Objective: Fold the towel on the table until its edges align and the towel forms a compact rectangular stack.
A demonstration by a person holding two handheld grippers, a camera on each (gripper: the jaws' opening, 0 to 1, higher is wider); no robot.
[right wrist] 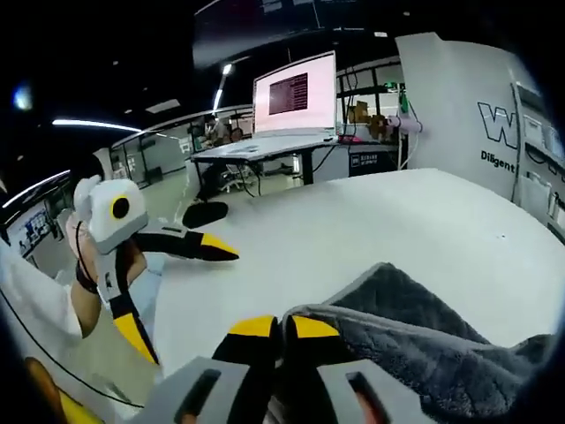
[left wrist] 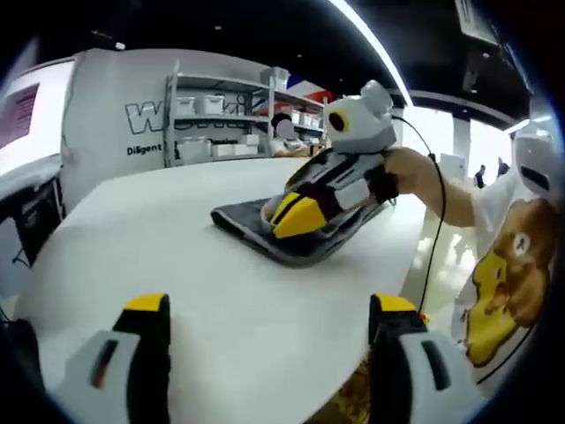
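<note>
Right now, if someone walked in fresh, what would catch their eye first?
The dark grey towel bunched on the white table, with the right gripper shut on its near edge. Next, the left gripper hanging open off the table's edge, and a bright monitor on a desk behind it.

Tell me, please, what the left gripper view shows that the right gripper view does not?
Left gripper view: shelves with bins by the wall, the person's bear-print shirt, and the right gripper seen from outside, lying on the towel.
Right gripper view: a lit monitor on a desk beyond the table, and the left gripper from outside, fingers spread, off the table's edge.
Both: the white table, the grey towel, the right gripper's fingers shut at the towel's edge, and the left gripper open.
</note>
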